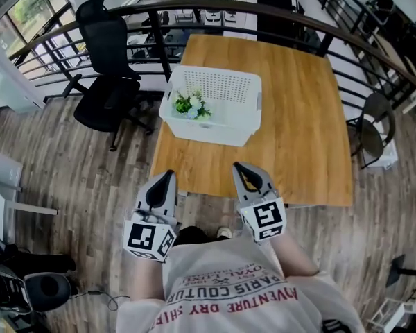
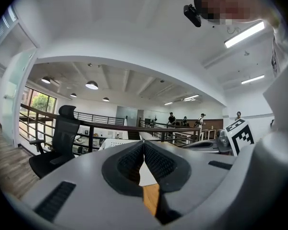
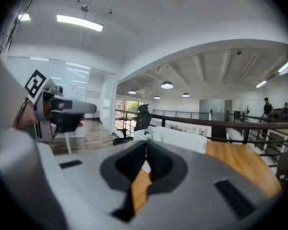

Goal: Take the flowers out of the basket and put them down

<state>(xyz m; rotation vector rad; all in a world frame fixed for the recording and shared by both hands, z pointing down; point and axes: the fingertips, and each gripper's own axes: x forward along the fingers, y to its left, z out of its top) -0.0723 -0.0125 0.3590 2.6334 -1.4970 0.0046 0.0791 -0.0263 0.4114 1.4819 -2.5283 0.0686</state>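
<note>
**Left tool [image 1: 168, 177] and right tool [image 1: 243, 168]: closed, empty**

Both tools: jaws together, nothing between them, side by side at near edge of wooden table [image 1: 298, 116]. White basket [image 1: 229, 89]: on table, well apart from tools. Flowers [image 1: 192, 106]: inside basket, left near corner.

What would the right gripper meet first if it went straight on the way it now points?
Probably the near wall of the white basket; nothing shows in between, though depth is unclear.

Printed in red on white shirt [image 1: 243, 290], upside down in head view: "PARIS COUTUR", "ADVENTURE DRY SHIF"; smaller lines illegible.
</note>
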